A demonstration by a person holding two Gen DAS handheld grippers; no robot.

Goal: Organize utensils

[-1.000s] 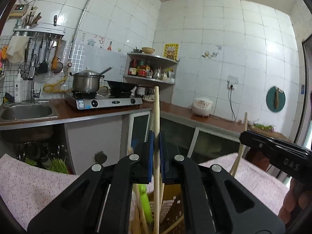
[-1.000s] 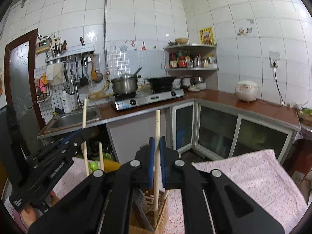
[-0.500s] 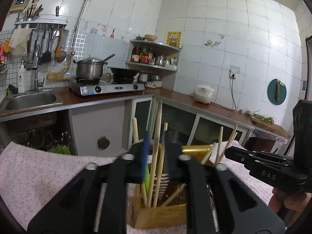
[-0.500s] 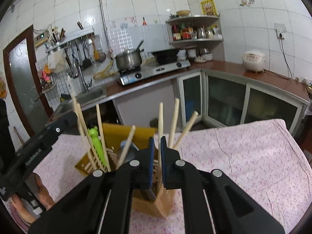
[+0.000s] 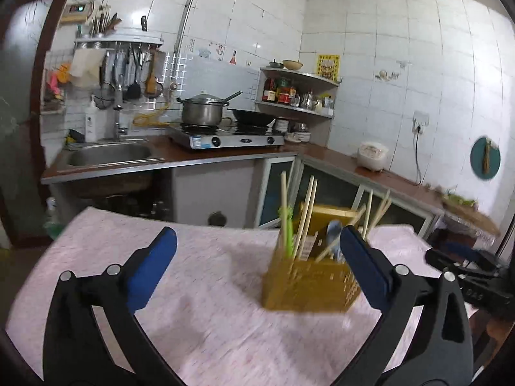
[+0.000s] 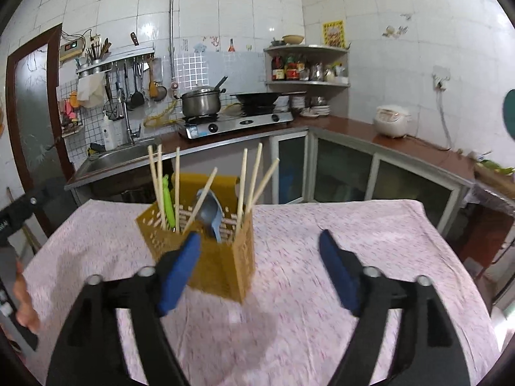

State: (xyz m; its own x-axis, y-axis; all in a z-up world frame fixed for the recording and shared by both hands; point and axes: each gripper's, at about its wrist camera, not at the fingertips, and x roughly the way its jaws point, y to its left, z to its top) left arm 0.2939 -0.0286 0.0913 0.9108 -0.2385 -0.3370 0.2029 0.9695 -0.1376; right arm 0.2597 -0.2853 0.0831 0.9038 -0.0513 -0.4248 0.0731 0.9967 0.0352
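Observation:
A yellow slotted utensil holder point(image 6: 222, 260) stands on the pink-clothed table point(image 6: 322, 321). It holds several wooden chopsticks point(image 6: 256, 177), a green utensil point(image 6: 168, 204) and a blue-grey spoon point(image 6: 210, 214). It also shows in the left wrist view point(image 5: 309, 281), with chopsticks point(image 5: 305, 218) upright in it. My right gripper point(image 6: 259, 257) is open and empty, just in front of the holder. My left gripper point(image 5: 257, 257) is open and empty, left of and in front of the holder.
Beyond the table runs a counter with a sink point(image 5: 109, 154), a gas stove point(image 5: 228, 140) carrying a pot point(image 5: 202, 109) and wok, a corner shelf point(image 5: 299, 93) and a rice cooker point(image 5: 373, 156). The other gripper's black body point(image 5: 473, 276) sits at the right edge.
Both grippers let go of their chopsticks, which now stand in the holder. Both opened wide and pulled back and away from it.

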